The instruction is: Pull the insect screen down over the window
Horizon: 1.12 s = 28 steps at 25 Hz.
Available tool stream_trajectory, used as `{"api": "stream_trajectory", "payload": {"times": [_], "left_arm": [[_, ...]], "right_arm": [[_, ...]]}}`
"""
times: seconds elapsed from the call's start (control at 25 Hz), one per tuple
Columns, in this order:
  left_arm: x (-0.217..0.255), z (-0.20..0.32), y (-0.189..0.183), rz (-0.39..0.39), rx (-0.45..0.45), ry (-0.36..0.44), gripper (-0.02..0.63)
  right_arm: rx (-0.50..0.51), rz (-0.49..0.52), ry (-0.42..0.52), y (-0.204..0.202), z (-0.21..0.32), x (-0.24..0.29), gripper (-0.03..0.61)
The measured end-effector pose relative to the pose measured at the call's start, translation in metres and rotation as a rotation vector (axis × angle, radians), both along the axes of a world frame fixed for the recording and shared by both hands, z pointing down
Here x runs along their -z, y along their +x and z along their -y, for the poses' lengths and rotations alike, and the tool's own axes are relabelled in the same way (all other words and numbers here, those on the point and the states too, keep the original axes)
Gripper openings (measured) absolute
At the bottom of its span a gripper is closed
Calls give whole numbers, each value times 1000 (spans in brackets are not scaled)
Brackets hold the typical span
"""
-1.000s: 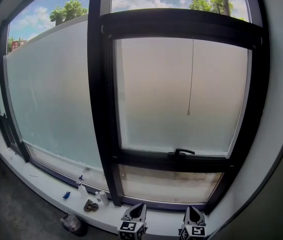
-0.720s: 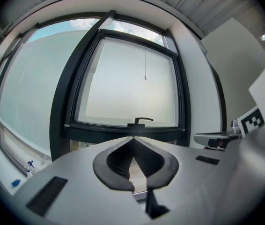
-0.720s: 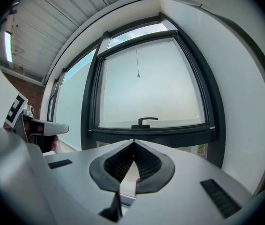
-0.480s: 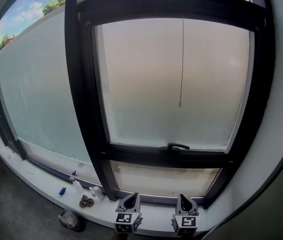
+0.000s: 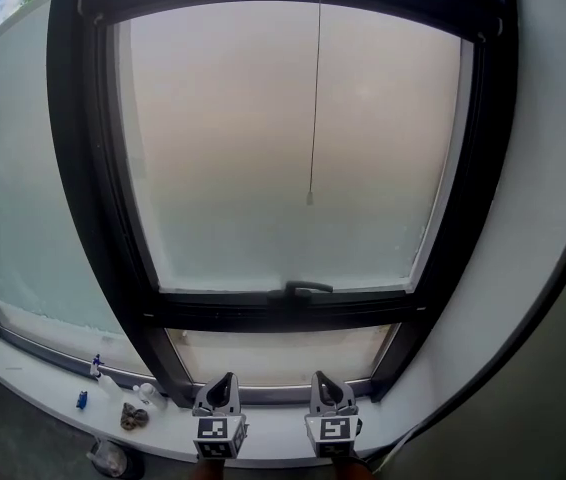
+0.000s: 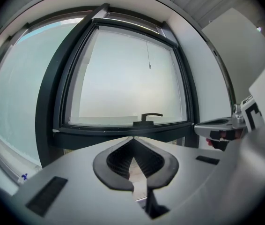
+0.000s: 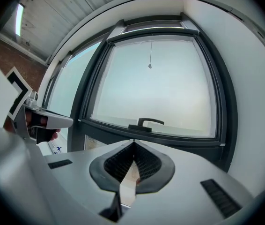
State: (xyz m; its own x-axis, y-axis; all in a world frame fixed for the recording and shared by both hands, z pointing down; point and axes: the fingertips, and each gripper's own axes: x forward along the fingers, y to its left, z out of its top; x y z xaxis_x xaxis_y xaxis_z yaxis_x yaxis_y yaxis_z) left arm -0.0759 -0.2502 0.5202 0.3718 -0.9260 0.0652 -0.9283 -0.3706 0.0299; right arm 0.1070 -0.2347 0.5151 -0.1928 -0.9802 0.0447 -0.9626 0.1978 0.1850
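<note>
A black-framed window (image 5: 93, 218) with frosted glass fills the head view. A thin pull cord (image 5: 315, 98) hangs from the top bar down the pane and ends in a small weight (image 5: 309, 200). A black handle (image 5: 301, 289) sits on the lower rail. My left gripper (image 5: 225, 378) and right gripper (image 5: 321, 378) are side by side low in front of the sill, both shut and empty, well below the cord. The left gripper (image 6: 133, 138) points at the handle (image 6: 147, 118), the weight (image 6: 149, 66) above. The right gripper (image 7: 133, 141) also faces the handle (image 7: 147, 122).
Small bottles and odds (image 5: 123, 408) lie on the white sill (image 5: 273, 443) at the lower left. A white wall (image 5: 533, 218) flanks the window on the right. A second frosted pane (image 5: 3, 198) stretches to the left.
The window has grown larger and more centred in the head view as I came closer. Both grippers have shifted left and up in the picture, staying shut.
</note>
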Motion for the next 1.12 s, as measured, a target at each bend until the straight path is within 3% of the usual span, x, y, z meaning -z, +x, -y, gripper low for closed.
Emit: {"api": "stream_trajectory", "payload": {"times": [0.2, 0.4, 0.68, 0.96, 1.12], "left_arm": [[1, 24, -5, -12, -60, -1, -2], [-4, 37, -5, -24, -102, -10, -2], [8, 56, 1, -8, -108, 8, -2], [54, 76, 22, -55, -103, 88, -1], [105, 89, 41, -66, -125, 192, -2]], "right_arm": [[-40, 121, -32, -1, 17, -1, 2], [-103, 97, -97, -1, 19, -3, 2], [-102, 133, -80, 0, 38, 8, 2], [-61, 105, 45, 20, 64, 49, 2], [-21, 107, 127, 18, 81, 87, 3]]}}
